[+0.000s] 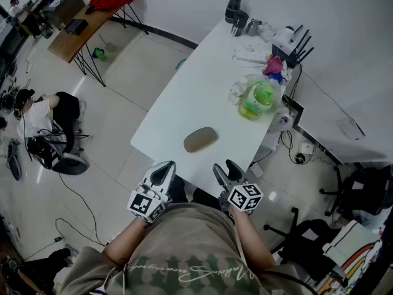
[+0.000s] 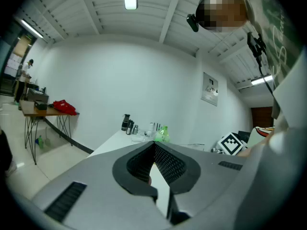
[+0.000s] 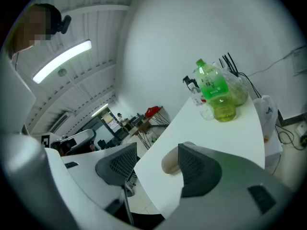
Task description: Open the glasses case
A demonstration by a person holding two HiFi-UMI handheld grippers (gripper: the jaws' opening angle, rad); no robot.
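Observation:
The glasses case is a closed grey-brown oval lying on the white table, near its front end. My left gripper hovers just off the table's front edge, short of the case and to its left; its jaws are shut with nothing between them. Held off the same edge, my right gripper is to the right of the case and stands open and empty. In the right gripper view the case lies ahead, partly hidden behind the right-hand jaw.
A green bottle with clear containers around it stands at the table's right side. Dark flasks, a white router and small items sit at the far end. Office chairs and a wooden side table stand on the floor.

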